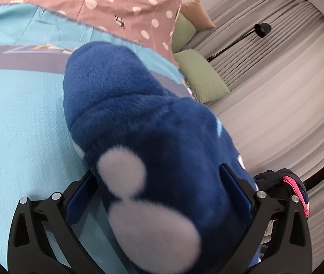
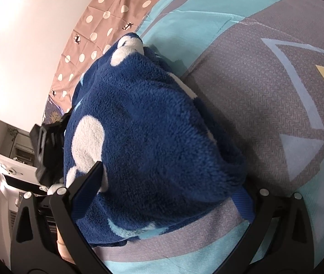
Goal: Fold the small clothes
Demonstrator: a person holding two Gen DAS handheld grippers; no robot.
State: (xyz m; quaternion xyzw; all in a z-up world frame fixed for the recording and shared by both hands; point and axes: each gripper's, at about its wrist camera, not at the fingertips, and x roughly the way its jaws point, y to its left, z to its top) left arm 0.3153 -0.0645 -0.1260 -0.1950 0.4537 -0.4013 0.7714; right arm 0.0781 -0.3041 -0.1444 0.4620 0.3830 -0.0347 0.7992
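A: What is held between the fingers of the left gripper [image 1: 159, 191]?

B: A navy fleece garment with white spots [image 1: 139, 137] is bunched there. The fingers are spread wide, with the fabric filling the gap, so a firm grip cannot be told from the left wrist view.

A: And the right gripper [image 2: 166, 196]?

B: The same fleece garment [image 2: 143, 137] is draped over and between its fingers. The left fingertip is pressed into the pile, while the right finger is mostly buried beneath the cloth. Whether the fabric is clamped cannot be told either.

A: Where is the garment seen, relative to each claw?

B: It is heaped directly ahead of both claws and rises above the fingertips, over a turquoise and grey bedspread [image 2: 276, 73].

A: What else is seen?

B: Beyond the left claw, a pink sheet with white dots [image 1: 107, 2] is spread. To its right, green pillows [image 1: 203, 75], a black lamp [image 1: 262, 29] and pale curtains [image 1: 276, 91] are shown. The left gripper [image 2: 47, 150] is glimpsed left of the right claw.
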